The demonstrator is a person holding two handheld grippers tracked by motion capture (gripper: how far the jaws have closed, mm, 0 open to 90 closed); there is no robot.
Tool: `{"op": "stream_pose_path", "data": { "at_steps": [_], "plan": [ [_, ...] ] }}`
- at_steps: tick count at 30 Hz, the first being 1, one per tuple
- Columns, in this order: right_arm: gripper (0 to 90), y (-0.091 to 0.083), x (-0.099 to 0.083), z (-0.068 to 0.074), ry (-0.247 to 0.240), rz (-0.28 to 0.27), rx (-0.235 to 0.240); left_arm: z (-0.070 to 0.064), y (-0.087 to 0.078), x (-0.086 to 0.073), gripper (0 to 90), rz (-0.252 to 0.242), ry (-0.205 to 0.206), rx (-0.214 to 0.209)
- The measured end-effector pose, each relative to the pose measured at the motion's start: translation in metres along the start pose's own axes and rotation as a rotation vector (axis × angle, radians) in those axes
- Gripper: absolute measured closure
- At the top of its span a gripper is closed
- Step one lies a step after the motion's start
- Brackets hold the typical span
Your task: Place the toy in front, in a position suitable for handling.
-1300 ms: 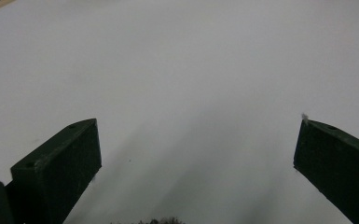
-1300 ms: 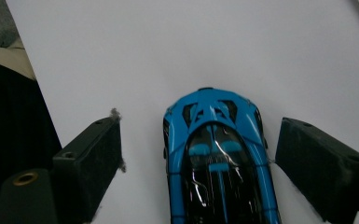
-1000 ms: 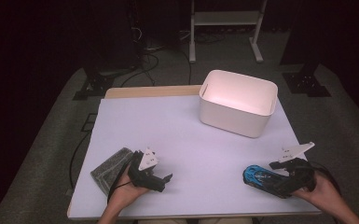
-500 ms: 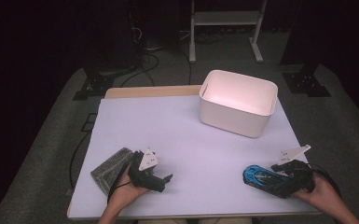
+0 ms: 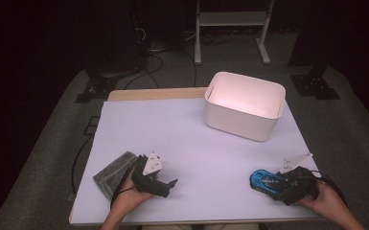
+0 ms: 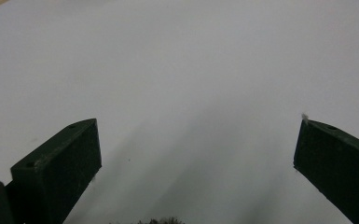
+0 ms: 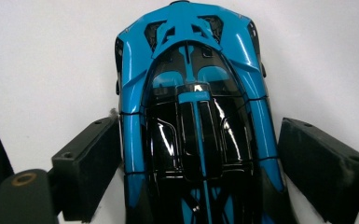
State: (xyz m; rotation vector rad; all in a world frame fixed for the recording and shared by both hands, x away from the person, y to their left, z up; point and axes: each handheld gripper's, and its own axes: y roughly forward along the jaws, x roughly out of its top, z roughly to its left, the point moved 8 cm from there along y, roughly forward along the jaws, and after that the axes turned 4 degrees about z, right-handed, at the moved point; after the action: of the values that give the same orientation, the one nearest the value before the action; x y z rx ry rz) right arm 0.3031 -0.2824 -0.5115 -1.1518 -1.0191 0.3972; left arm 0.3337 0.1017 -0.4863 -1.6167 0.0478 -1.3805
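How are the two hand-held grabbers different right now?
The right gripper has its jaws on either side of a blue toy car, the left one touching it, a small gap at the right one; the left gripper stands wide open over bare white table. The left gripper lies beside a grey cloth. Both sit low at the table's near edge.

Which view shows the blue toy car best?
Right gripper view: the blue toy car sits large between the right gripper jaws, roof detail sharp. In the high view it is small, partly hidden by that gripper.
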Motion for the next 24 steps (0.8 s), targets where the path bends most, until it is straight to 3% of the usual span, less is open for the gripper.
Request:
{"op": "stream_pose_path", "data": {
  "at_steps": [5, 24],
  "plan": [
    [12.2, 0.0024, -0.0013, 0.0021, -0.039, 0.008, -0.042, -0.0007, 0.0007, -0.0003, 0.2, 0.004, 0.004, -0.001],
    [12.3, 0.0027, -0.0028, 0.0028, -0.03, -0.01, -0.047, 0.0006, -0.0001, -0.0004, 0.2, 0.002, 0.002, 0.004]
  ]
}}
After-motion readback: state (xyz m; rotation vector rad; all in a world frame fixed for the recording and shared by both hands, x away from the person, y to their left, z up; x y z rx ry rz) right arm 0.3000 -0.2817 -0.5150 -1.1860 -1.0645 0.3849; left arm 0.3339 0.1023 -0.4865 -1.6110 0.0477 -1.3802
